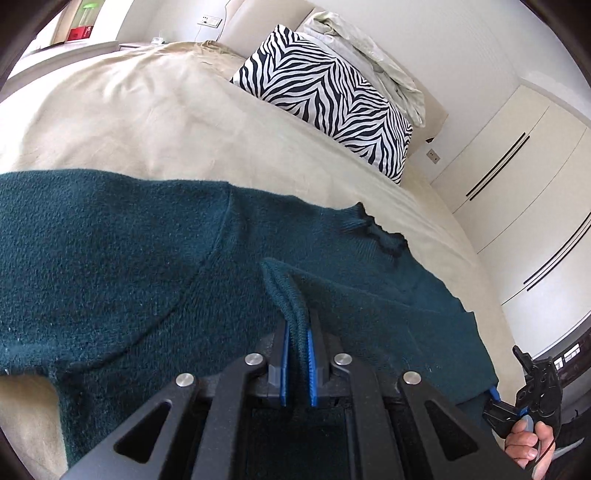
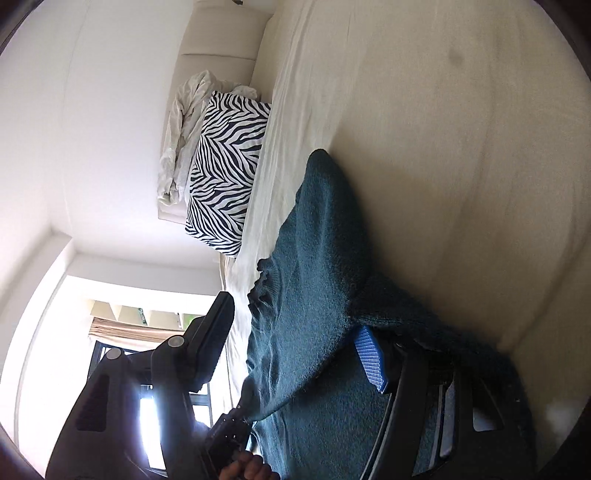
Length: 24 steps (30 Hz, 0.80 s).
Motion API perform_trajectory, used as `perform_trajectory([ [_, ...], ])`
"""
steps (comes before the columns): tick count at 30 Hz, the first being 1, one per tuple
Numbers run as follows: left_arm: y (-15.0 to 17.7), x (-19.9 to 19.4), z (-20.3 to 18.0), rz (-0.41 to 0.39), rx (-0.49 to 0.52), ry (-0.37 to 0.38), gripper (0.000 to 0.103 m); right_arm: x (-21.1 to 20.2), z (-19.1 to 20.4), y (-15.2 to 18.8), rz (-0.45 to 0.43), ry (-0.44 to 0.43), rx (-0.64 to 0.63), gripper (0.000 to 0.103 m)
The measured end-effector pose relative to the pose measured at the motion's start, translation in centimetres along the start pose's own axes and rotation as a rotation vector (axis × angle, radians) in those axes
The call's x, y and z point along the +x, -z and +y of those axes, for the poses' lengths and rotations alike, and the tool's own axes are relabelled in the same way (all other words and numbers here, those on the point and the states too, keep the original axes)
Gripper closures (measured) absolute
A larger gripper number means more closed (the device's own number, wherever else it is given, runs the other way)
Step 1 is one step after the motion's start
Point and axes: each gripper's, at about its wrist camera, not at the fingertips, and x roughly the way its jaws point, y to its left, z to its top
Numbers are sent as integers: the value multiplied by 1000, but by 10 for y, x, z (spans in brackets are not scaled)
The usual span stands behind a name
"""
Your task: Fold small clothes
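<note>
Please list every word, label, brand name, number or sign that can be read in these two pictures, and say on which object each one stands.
No text can be read in either view.
Red box on the far shelf: possibly has print, but too small and blurred to read.
Dark panel at the right edge: pale marks, not legible.
Green sweater, zebra pillow, left claw: no label or lettering visible.

Both grippers are matte black: the left gripper (image 1: 297, 354) has angular linkage arms, silver round rivets and ribbed blue pads (image 1: 313, 363); the right gripper (image 2: 295, 339) matches.
</note>
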Motion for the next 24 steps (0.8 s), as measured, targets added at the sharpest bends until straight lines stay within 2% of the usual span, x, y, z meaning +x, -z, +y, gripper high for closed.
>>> perform_trajectory([
  [1, 4, 3, 4, 1, -9, 5, 94, -5, -6, -2, -15, -11, 17, 44],
  [3, 4, 3, 6, -2, -21, 13, 94, -11, -16, -5, -37, -34, 44, 52],
  [6, 2, 3, 5, -2, -10, 9, 94, -13, -18, -5, -53, -35, 27, 55],
  [10, 5, 6, 8, -3, -14, 12, 90, -13, -9, 3, -24, 27, -31, 54],
  [14, 7, 9, 12, -8, -20, 31, 89, -39, 8, 19, -11, 144, -97, 51],
  [17, 9, 8, 15, -17, -28, 48, 89, -58, 36, 21, -60, 132, -169, 50],
  [20, 11, 8, 16, -22, -28, 53, 89, -34, 61, 8, -6, 104, -233, 50],
  [24, 13, 8, 18, -28, -31, 64, 89, 21, 78, -18, 86, 78, -265, 50],
])
